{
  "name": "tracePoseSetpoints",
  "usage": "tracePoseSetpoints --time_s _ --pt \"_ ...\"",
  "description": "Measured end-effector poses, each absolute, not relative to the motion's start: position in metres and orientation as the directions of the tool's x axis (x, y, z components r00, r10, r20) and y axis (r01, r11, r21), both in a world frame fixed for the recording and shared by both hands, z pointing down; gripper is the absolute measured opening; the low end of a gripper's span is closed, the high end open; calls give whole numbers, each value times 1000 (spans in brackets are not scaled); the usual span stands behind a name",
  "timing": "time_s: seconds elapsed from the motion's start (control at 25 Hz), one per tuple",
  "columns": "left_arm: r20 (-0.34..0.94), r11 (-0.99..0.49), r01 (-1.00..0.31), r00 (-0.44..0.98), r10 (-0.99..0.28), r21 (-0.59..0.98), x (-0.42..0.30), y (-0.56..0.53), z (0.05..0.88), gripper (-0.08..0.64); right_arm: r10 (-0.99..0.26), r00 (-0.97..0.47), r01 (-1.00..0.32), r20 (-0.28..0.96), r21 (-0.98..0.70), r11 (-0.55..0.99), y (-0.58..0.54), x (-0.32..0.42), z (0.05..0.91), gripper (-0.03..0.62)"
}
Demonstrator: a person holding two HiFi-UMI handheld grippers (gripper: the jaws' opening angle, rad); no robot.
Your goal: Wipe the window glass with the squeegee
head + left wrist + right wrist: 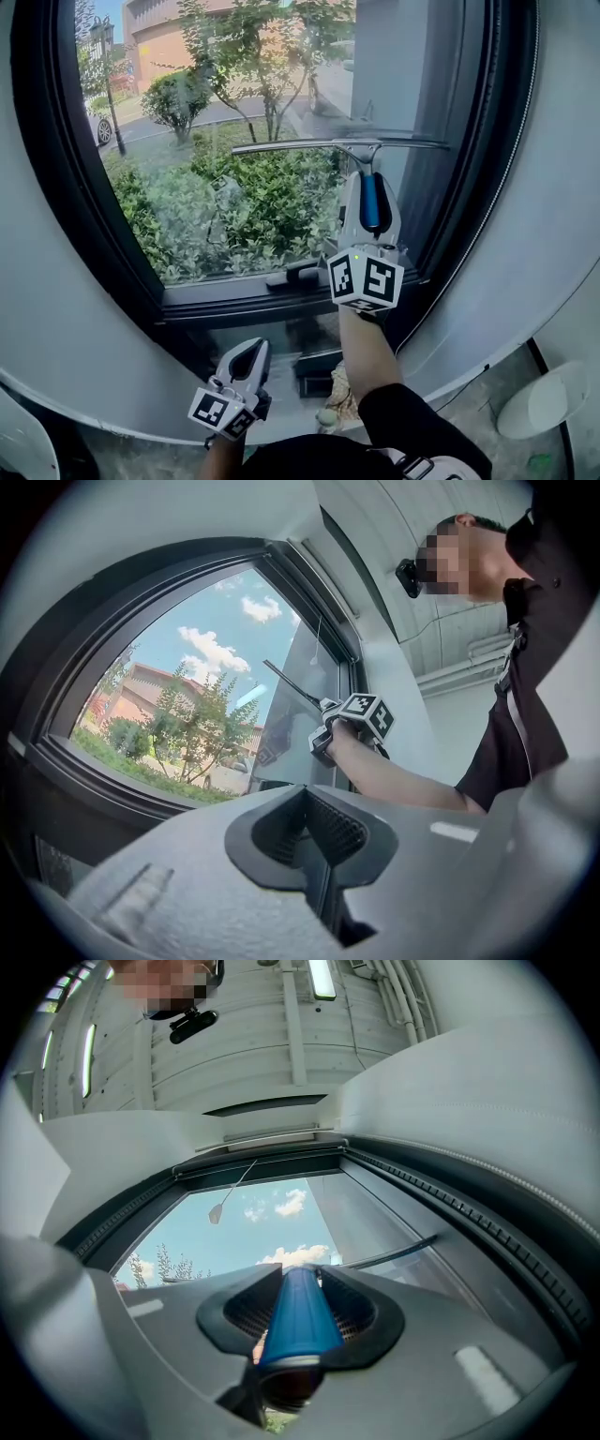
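The squeegee (342, 145) has a long metal blade lying level against the window glass (244, 112) and a blue handle (371, 200). My right gripper (367, 192) is shut on that blue handle (298, 1312), raised in front of the pane's lower right part. In the right gripper view the blade (389, 1255) shows as a thin dark bar on the glass. My left gripper (247, 360) hangs low below the sill, shut with nothing in it; its jaws meet in the left gripper view (314, 832). From there I see the right gripper (352, 722) up at the glass.
The dark window frame (272, 295) carries a latch handle (295, 275) at the bottom. A grey curved wall (75, 337) surrounds the window. A white bin (544, 398) stands on the floor at right. A cloth (339, 398) lies below the sill near the person's arm.
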State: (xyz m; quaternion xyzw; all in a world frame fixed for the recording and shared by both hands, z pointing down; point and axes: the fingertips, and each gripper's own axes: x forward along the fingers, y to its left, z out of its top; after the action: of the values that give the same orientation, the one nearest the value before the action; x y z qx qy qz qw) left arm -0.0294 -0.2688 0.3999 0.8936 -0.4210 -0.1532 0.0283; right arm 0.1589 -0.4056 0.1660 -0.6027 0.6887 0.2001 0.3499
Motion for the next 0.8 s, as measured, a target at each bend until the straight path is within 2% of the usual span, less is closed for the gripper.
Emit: tracePoseSetpoints --time_s 0.8 --pt "-231 -668 -723 629 -742 176 -18 -268 406 2 -728 -20 -967 -685 -171 187 -406 159 198 133"
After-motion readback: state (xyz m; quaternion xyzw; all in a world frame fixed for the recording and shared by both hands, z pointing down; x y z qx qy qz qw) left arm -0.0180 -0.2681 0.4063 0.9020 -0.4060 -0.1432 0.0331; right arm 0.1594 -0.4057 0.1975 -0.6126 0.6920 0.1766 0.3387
